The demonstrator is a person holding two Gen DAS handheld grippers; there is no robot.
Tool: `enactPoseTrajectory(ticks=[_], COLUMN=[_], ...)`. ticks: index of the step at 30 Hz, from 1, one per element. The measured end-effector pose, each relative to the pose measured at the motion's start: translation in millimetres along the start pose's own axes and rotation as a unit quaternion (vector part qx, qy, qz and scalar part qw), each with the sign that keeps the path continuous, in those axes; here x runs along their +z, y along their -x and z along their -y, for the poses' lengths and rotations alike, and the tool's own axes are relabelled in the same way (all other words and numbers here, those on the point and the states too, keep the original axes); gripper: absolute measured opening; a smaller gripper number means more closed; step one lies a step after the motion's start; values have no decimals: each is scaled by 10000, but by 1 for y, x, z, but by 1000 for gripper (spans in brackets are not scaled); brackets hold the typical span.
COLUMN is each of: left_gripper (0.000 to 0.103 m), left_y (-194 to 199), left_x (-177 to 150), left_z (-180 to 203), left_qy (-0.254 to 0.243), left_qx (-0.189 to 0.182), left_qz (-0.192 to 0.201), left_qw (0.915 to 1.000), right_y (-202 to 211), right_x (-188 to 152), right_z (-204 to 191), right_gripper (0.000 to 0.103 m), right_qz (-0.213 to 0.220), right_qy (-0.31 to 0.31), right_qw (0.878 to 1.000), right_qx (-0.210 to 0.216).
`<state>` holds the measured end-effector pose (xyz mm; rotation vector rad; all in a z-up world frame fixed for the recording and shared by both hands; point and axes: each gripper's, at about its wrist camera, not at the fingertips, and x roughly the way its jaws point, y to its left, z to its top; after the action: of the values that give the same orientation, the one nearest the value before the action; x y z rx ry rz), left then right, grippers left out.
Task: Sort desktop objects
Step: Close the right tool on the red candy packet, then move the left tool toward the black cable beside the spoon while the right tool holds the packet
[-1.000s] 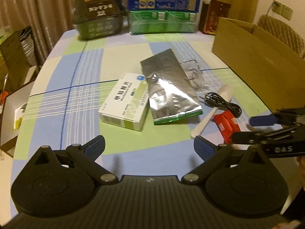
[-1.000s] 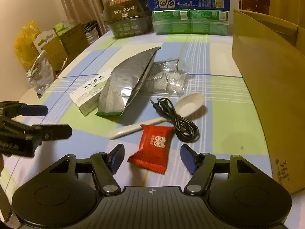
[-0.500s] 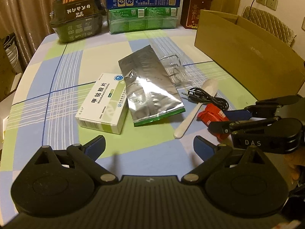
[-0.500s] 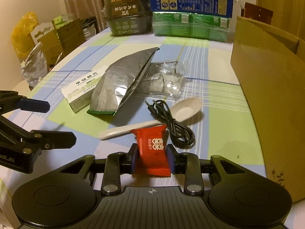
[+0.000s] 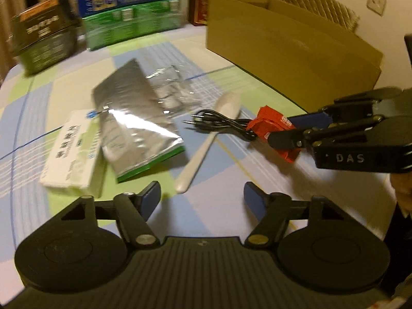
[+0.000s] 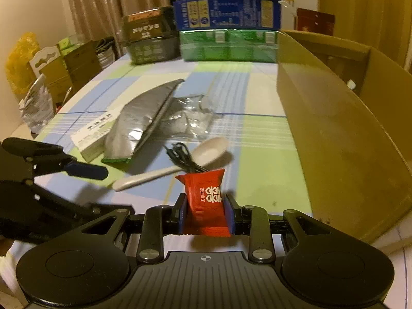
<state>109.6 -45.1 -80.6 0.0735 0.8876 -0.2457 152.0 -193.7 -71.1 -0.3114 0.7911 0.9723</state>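
Right claw (image 6: 206,212) is clamped on the red candy packet (image 6: 206,200), pads on its two side edges, packet upright and lifted just clear of the surface (image 6: 265,170); the open cardboard box (image 6: 334,134) stands just to its right. Left claw (image 5: 202,197) holds nothing; its jaws have just been closing partway, with only bare cloth between them, near the handle end of the white spoon (image 5: 206,141).

Risks, as judged: the packet is thin and crinkly, gripped low, so it may fold or slide out during the carry to the box; the black cable (image 5: 221,123) lies over the spoon and close to the packet (contact not resolvable), so a trailing loop could snag and drag; the left claw, narrowing near the spoon, could nudge the handle instead of straddling it; the two claws work close together and could collide.

Legible writing: "DAS" on the right claw's body in the left view; a white double-happiness character on the packet; the medicine box (image 5: 74,154) carries Chinese print, too blurred to read.
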Motion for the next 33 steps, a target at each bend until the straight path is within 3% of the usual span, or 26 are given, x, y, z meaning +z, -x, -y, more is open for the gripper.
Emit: enactPoseTrajectory(ticks=[7,11,14,23,29,33], left_gripper=[52,31,10,8,8,8], left_y=[-22,-36,-36,-5,17,21], left_x=[16,21,24,-2,-25,-30], left_z=[3,7,10,25,24,21], left_qy=[-47,-99,-5,75,307,399], left_qx=[47,125,158,329,274,301], left_qz=[19,-84,-147,-619,-598,-544], left_qw=[10000,9998,9998,9975,9974,9973], right_y=[-1,-2,-4,0,18,20], right_x=[-5,-6,-5,-1,-4,-17], right_z=[13,11,6,0,-15,-32], right_gripper=[27,27,27,27,27,27], right_qz=[-78,-85,-79,-19,-104,-395], right_qy=[-142,-91,-40,-117,31,319], right_qw=[9999,9999,9995,9988,9960,9910], right_qx=[6,116,294,465,885,1239])
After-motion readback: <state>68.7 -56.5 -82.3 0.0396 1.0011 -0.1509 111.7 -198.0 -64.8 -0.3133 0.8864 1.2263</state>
